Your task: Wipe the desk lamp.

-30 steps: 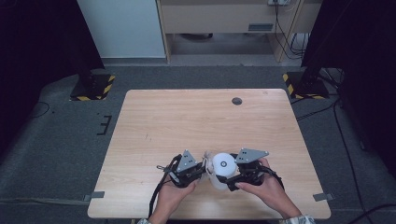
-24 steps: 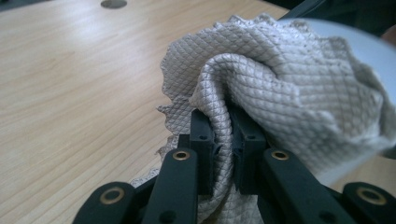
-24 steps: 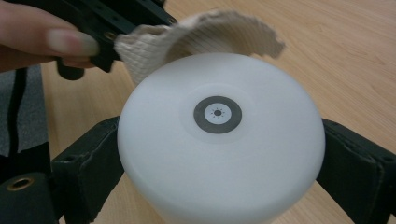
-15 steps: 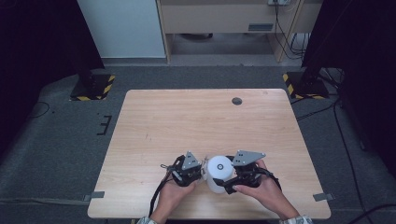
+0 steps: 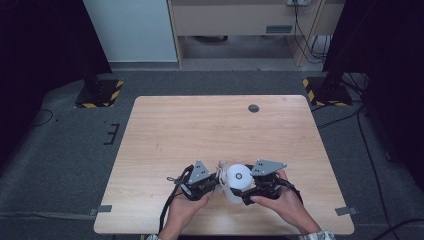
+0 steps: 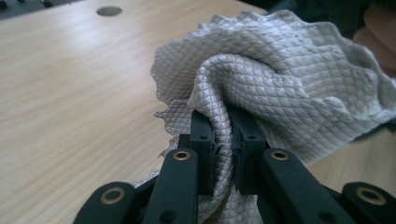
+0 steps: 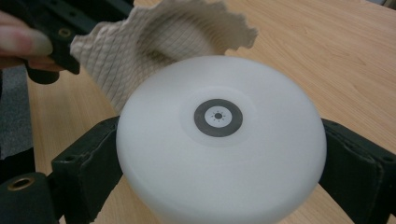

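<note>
- Left gripper (image 5: pixel 216 181): near the table's front edge, left of centre, held in the person's left hand (image 5: pixel 182 212). In the left gripper view its jaws stand narrow, pinched on a fold of cloth.
- Cloth (image 6: pixel 280 84): pale grey, with a quilted diamond texture and a wavy edge. It is bunched up, rising from between the left jaws and billowing above the tabletop. In the right gripper view (image 7: pixel 154 42) it stands just behind the white object.
- Right gripper (image 5: pixel 239 192): right of the left one, held in the person's right hand (image 5: pixel 285 205). Its jaws stand wide, clamped on either side of the white object.
- White object (image 7: pixel 219 149): round, smooth and matte, with a dark grey ring and small dotted mark at the centre of its flat face. In the high view (image 5: pixel 239 176) it sits between the two grippers.
- Table (image 5: pixel 200 125): light wood, with a round dark cable hole (image 5: pixel 253 108) near its far edge.
</note>
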The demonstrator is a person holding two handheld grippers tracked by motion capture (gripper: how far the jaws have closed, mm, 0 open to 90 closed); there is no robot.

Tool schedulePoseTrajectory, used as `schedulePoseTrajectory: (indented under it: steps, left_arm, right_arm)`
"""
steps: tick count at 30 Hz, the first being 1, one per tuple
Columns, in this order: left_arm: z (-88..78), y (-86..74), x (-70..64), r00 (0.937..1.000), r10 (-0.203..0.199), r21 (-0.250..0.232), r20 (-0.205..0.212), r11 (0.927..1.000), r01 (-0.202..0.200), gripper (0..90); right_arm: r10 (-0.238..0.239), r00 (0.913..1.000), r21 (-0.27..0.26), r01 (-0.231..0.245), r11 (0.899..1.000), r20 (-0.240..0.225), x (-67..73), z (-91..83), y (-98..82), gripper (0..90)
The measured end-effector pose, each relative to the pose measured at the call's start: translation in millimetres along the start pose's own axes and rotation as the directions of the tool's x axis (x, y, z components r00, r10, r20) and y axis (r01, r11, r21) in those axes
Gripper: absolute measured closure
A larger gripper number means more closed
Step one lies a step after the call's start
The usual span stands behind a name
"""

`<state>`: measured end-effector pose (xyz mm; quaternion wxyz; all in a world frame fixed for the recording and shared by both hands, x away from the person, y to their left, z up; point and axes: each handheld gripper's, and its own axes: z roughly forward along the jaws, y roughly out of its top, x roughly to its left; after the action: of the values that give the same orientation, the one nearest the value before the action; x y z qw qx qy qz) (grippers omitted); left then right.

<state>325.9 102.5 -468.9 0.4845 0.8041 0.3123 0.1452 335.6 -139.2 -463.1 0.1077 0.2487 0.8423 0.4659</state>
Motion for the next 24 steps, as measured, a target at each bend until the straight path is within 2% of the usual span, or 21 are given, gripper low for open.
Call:
schedulePoseTrajectory:
  steps: [2,8,11,14,18,24]
  left_arm:
    - [2.6,-1.4,3.3,1.0,-0.007,0.008,0.0,0.9999,0.007,80.3]
    - [20.1,-14.8,11.3,0.9999,-0.011,0.089,-0.006,0.996,0.011,80.3]
    - [24.2,-22.7,9.9,0.9999,-0.013,0.127,-0.007,0.9919,0.014,80.4]
    - [22.4,-26.8,7.1,0.9999,-0.012,0.142,-0.008,0.9898,0.013,80.4]
    - [16.1,-26.0,4.2,1.0,0.001,0.145,-0.006,0.9895,0.0,80.3]
    - [4.5,-20.9,12.5,0.9995,-0.024,0.094,-0.02,0.9953,0.026,80.0]
  right_arm:
    - [-0.004,1.0,0.0,0.004,1.0,-0.006,2.0,1.4,0.7,8.8]
    - [-0.017,0.9996,0.004,0.017,1.0,-0.024,6.7,4.7,3.0,8.8]
    - [-0.022,0.9995,0.003,0.022,1.0,-0.025,6.8,4.7,3.1,8.8]
    - [-0.019,0.9995,0.001,0.019,1.0,-0.025,6.6,4.5,2.7,8.8]
    - [-0.018,0.9996,-0.006,0.018,1.0,-0.024,6.8,4.1,1.5,8.7]
    - [0.009,0.9995,-0.021,-0.008,1.0,0.03,11.0,1.0,0.3,4.9]
